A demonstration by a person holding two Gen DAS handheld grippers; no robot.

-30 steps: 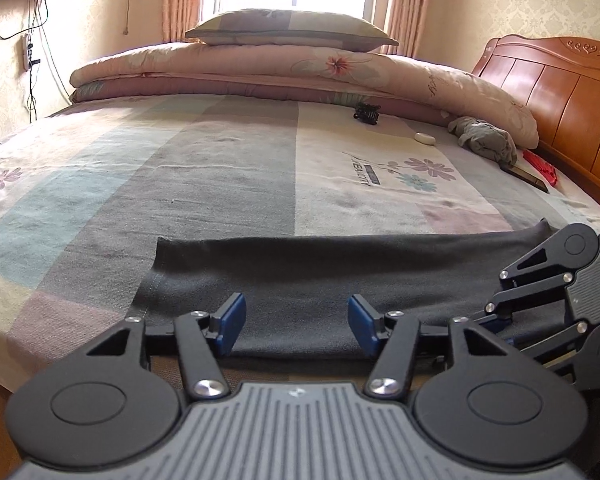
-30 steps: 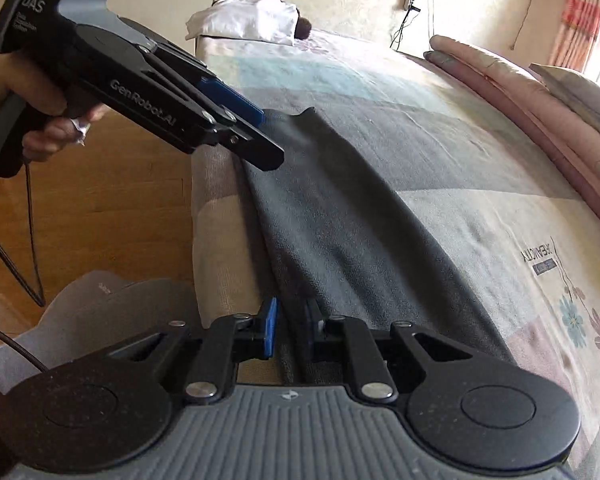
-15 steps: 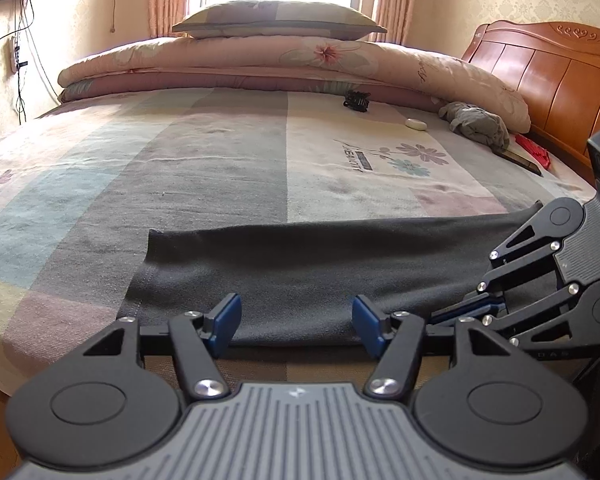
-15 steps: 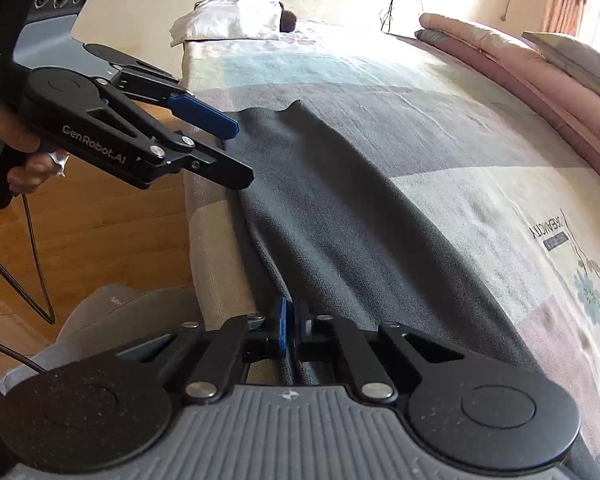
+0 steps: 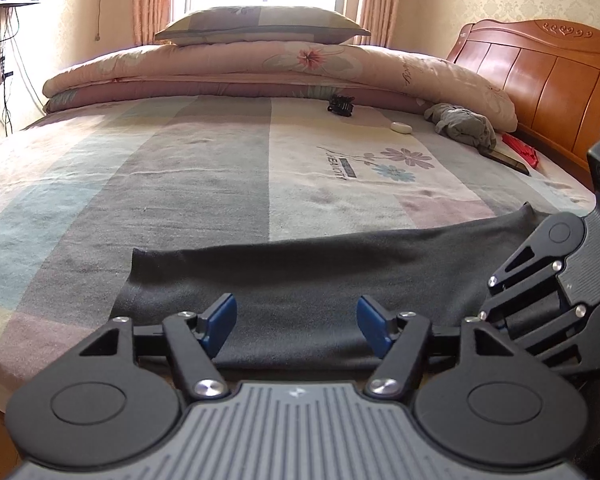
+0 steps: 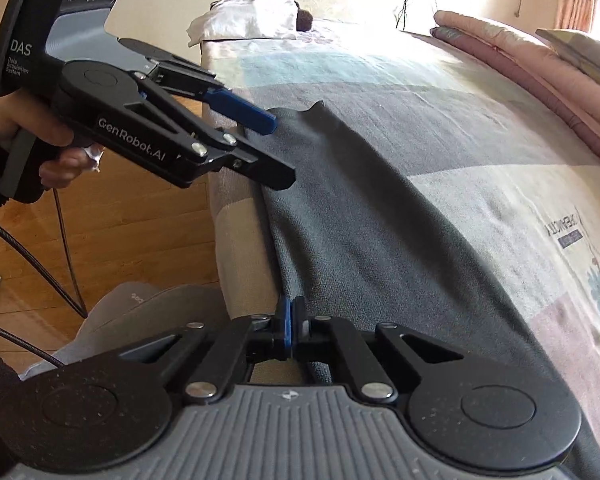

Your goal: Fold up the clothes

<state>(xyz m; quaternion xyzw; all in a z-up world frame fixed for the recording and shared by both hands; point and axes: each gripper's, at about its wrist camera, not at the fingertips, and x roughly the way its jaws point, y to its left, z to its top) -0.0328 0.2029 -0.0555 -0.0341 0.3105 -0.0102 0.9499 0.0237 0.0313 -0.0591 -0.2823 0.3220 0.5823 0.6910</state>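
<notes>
- A dark grey garment [image 5: 320, 280] lies flat in a long strip along the near edge of the bed [image 5: 204, 184].
- The left hand-held gripper [image 5: 296, 322] has its jaws spread wide over the near hem, with the cloth at 12 o'clock.
- The right hand-held gripper [image 6: 291, 330] is pinched tight on the same hem; the cloth runs off towards 1 o'clock.
</notes>
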